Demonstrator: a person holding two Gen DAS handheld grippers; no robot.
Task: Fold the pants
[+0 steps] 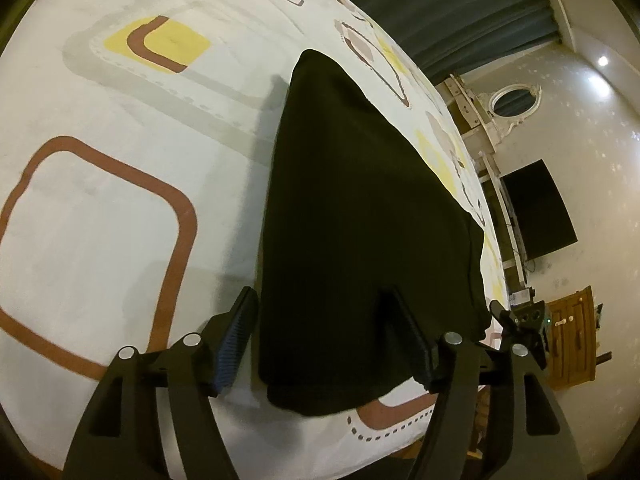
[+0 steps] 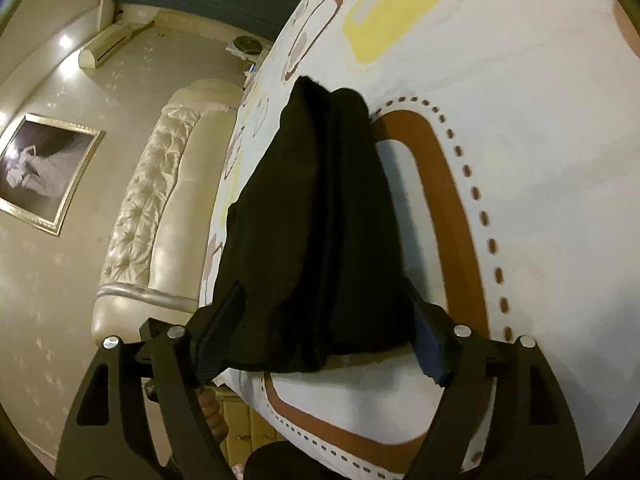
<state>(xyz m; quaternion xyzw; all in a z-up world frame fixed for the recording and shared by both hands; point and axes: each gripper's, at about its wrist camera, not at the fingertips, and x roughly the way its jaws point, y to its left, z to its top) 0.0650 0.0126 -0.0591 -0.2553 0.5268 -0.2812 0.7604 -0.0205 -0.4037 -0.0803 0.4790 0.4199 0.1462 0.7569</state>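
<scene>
Both claws — left claw [image 1: 320,334] and right claw [image 2: 324,334] — gape wide around the folded pants [image 1: 360,208] on the bed [image 1: 120,216], gripping nothing — a careless nudge could undo the fold.

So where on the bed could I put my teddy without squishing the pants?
The bedsheet is bare on the left gripper's side of the black pants, and beyond the brown loop in the right view. It is crowded at the near bed edge, where both open grippers flank the pants.
</scene>
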